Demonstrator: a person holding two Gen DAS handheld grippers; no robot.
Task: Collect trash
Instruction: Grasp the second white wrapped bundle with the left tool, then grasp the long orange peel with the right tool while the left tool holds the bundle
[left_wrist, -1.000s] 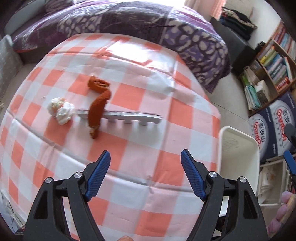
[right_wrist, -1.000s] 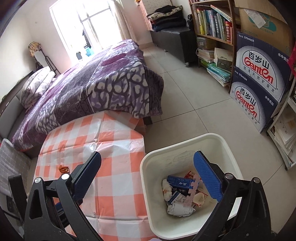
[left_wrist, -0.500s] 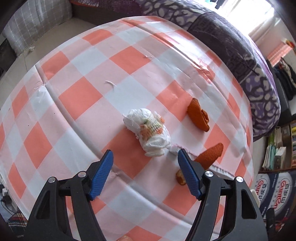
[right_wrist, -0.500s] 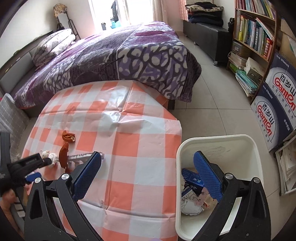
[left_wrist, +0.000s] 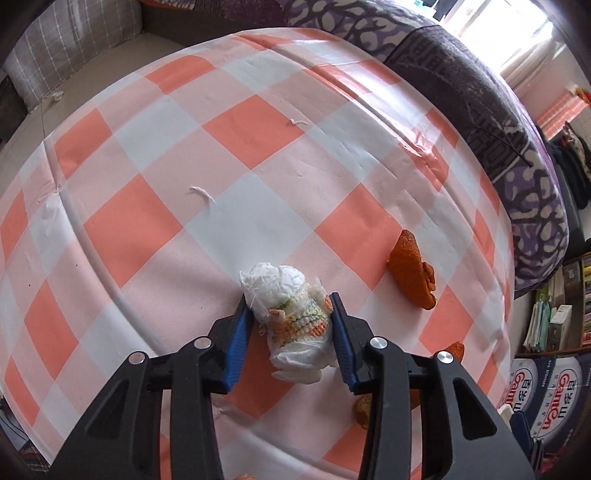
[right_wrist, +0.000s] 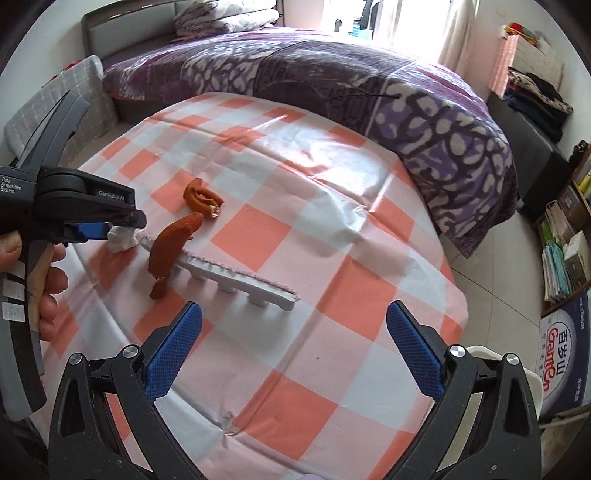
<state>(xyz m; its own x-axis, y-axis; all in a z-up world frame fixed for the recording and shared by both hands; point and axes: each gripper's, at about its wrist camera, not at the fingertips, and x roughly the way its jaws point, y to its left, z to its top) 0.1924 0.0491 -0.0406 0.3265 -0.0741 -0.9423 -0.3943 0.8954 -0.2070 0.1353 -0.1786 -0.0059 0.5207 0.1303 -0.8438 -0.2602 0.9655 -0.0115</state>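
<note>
A crumpled white tissue wad (left_wrist: 291, 314) with orange and green stains lies on the orange-checked tablecloth (left_wrist: 229, 122). My left gripper (left_wrist: 290, 325) is shut on the wad, its blue pads pressing both sides; it also shows in the right wrist view (right_wrist: 110, 229), with the wad (right_wrist: 123, 238) at its tip. Orange peels (left_wrist: 412, 275) (right_wrist: 173, 240) (right_wrist: 201, 197) lie nearby. A white notched foam strip (right_wrist: 236, 278) lies across the cloth under one peel. My right gripper (right_wrist: 291, 350) is open and empty above the table's near part.
A white bin's rim (right_wrist: 487, 354) shows low right beside the table. A purple patterned bed (right_wrist: 332, 74) borders the far side. Bookshelves (right_wrist: 565, 236) and printed cartons (right_wrist: 561, 350) stand at right. Bits of white thread (left_wrist: 201, 194) lie on the cloth.
My left gripper has come down onto the tissue wad and closed on it. My right gripper has swung from over the bin to over the table.
</note>
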